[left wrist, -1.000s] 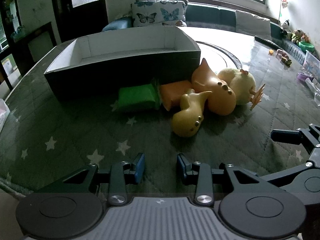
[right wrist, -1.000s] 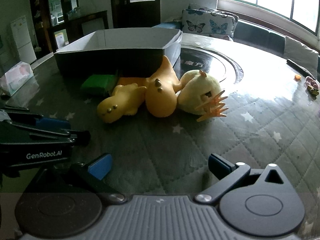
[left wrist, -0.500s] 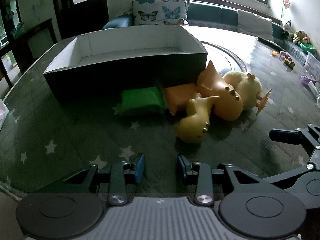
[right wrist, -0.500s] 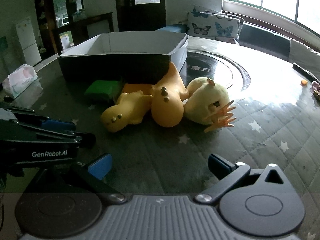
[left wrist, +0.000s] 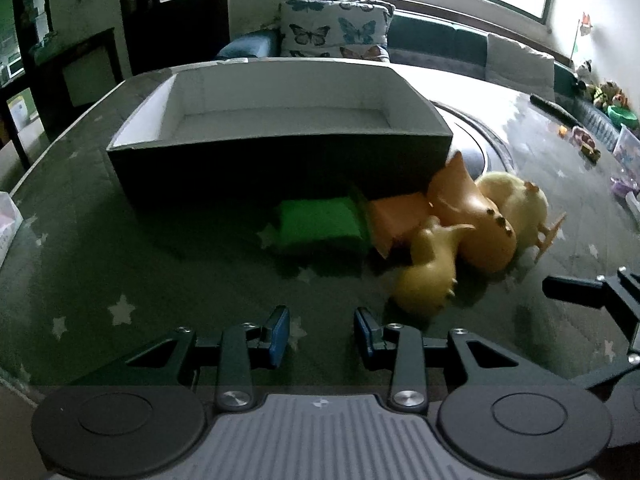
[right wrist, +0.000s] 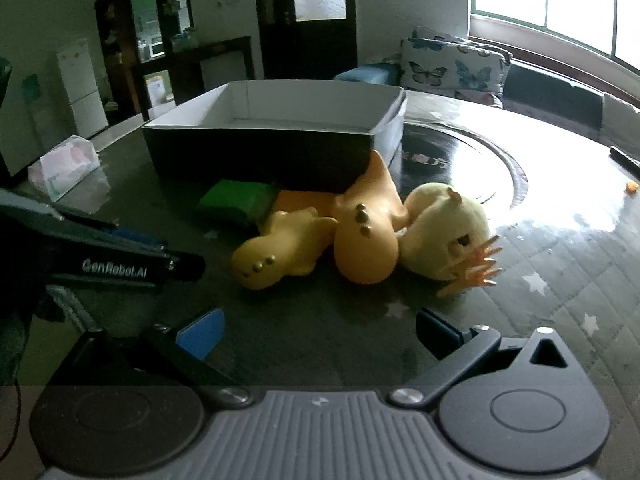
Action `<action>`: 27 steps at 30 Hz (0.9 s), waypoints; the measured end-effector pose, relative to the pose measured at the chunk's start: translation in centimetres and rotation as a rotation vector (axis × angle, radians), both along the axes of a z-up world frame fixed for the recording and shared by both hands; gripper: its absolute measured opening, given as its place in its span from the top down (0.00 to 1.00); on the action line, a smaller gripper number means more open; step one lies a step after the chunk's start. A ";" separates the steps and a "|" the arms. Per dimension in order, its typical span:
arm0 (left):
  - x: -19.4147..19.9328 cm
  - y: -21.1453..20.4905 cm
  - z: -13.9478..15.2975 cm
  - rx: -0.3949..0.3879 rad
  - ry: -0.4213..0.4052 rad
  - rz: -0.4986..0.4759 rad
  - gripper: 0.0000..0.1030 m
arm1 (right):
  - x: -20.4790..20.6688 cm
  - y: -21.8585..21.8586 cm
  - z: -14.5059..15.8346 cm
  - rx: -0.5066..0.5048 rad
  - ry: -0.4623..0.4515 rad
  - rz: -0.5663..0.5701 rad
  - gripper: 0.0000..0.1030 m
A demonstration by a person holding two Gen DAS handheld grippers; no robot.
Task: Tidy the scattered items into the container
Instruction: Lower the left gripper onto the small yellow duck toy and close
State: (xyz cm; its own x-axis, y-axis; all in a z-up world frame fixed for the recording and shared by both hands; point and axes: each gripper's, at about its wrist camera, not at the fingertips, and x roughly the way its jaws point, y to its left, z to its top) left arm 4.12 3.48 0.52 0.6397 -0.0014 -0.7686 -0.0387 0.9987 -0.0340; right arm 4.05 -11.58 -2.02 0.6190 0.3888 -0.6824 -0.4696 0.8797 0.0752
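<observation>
- The container, a shallow rectangular cardboard box with dark outer walls and a pale inside (left wrist: pixel 280 152), stands on the star-patterned dark green bench (left wrist: pixel 120 280). As far as both views show, its inside holds nothing.
- Every scattered item lies outside the box, bunched against its near wall towards the right corner, so the tidying appears not to have begun.
- A flat green block (left wrist: pixel 320 226) lies just in front of the box's near wall; a flat orange block (left wrist: pixel 394 216) touches it on the side nearer the box's right corner.
- A large orange rubber dinosaur-like toy with small spikes (left wrist: pixel 476 220) leans against the box's right corner, partly over the orange block.
- A smaller yellow rubber toy of the same kind (left wrist: pixel 428 272) lies in front of it, farthest from the box wall of the pile.
- A pale yellow plush chick with orange feet (right wrist: pixel 444 236) rests beside the large orange toy, out past the box's right corner.
- The left tongs (left wrist: pixel 322 336) hover in front of the box, near the small yellow toy, with blue pads moderately apart and nothing between them.
- The right tongs (right wrist: pixel 316 332) stand wide and empty, facing the pile from the side away from the box.
- Left to do, judging by this: lift all five items, one after another, into the box.
</observation>
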 end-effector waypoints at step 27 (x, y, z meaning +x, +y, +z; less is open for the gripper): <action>4.2 -2.6 2.2 -0.140 0.012 -0.319 0.63 | 2.5 2.6 0.6 0.074 0.017 0.145 0.25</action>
State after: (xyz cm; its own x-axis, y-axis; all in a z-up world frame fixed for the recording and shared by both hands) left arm 8.30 0.88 2.72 0.5809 -0.3059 -0.7543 0.2732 0.9462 -0.1733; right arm 6.50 -9.03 -1.42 0.5415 0.5226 -0.6585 -0.5891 0.7947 0.1463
